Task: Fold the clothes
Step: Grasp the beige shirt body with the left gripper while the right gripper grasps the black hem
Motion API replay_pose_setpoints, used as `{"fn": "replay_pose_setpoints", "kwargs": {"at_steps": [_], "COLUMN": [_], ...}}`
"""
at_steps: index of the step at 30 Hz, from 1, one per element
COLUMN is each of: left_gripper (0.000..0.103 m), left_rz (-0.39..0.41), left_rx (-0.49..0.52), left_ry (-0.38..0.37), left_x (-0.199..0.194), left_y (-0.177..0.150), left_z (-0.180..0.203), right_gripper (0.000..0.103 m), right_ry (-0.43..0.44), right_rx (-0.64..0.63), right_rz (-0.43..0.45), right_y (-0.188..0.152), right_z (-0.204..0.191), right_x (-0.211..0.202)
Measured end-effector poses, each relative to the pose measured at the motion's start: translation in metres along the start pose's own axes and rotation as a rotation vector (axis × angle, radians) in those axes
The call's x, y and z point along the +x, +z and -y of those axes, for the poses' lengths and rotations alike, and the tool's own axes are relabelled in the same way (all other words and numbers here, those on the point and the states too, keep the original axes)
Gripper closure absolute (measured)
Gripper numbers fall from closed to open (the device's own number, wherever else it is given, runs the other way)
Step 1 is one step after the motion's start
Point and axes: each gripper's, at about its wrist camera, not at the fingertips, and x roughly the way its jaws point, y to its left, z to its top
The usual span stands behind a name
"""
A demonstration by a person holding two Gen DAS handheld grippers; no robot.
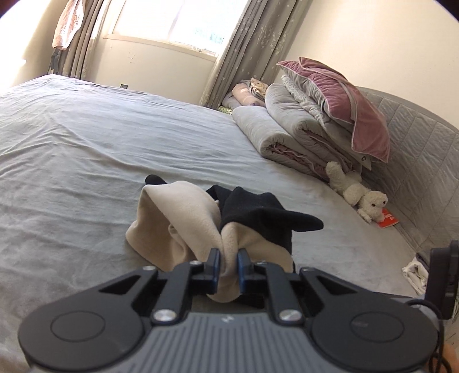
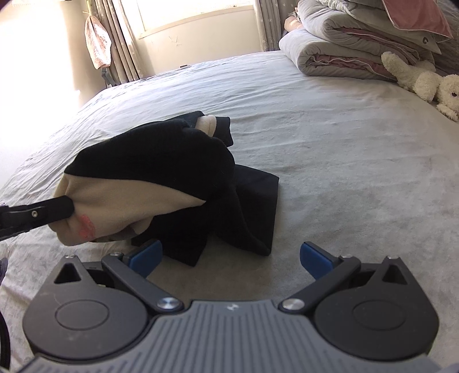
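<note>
A black garment with a cream fleece lining (image 1: 183, 218) lies bunched on the grey bed sheet (image 1: 86, 149). My left gripper (image 1: 229, 265) is shut on a fold of the cream lining and holds that end raised off the bed. In the right wrist view the same garment (image 2: 160, 172) slopes from the sheet up to the left gripper (image 2: 61, 211), which pinches its cream end near a pink mark. My right gripper (image 2: 231, 259) stands open low over the sheet, just in front of the garment's black edge, with nothing between its blue pads.
Rolled grey quilts (image 1: 289, 134) and a mauve pillow (image 1: 352, 106) are stacked at the padded headboard (image 1: 416, 149). A cream plush toy (image 1: 358, 192) and a red booklet (image 1: 387, 221) lie beside them. A window with curtains (image 1: 172, 25) stands beyond the bed's far edge.
</note>
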Motion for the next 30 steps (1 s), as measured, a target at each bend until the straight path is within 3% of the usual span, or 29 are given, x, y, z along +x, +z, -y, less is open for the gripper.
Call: {"fn": "replay_pose_setpoints", "kwargs": {"at_steps": [8, 14, 17, 19, 20, 22, 30], "left_gripper": [0.093, 0.093, 0.093, 0.093, 0.093, 0.093, 0.093], "left_rz": [0.106, 0.135, 0.135, 0.136, 0.139, 0.149, 0.220], "left_rx": [-0.044, -0.062, -0.052, -0.049, -0.048, -0.042, -0.026], "left_ry": [-0.040, -0.029, -0.004, 0.009, 0.014, 0.025, 0.030], "left_x": [-0.030, -0.041, -0.041, -0.040, -0.039, -0.041, -0.066], "left_y": [0.005, 0.008, 0.008, 0.007, 0.008, 0.007, 0.012], "left_z": [0.001, -0.005, -0.008, -0.010, -0.011, -0.011, -0.010], "right_gripper": [0.008, 0.023, 0.039, 0.060, 0.064, 0.082, 0.086], "right_ry": [-0.038, -0.056, -0.049, -0.024, -0.014, -0.011, 0.005], "right_rx": [-0.059, -0.049, -0.026, -0.005, 0.005, 0.009, -0.009], "right_rz": [0.026, 0.056, 0.080, 0.095, 0.106, 0.130, 0.261], "right_y": [-0.001, -0.001, -0.001, -0.001, -0.001, -0.001, 0.009], "right_z": [-0.015, -0.015, -0.012, -0.011, -0.012, -0.015, -0.024], "right_x": [0.007, 0.017, 0.022, 0.023, 0.022, 0.018, -0.018]}}
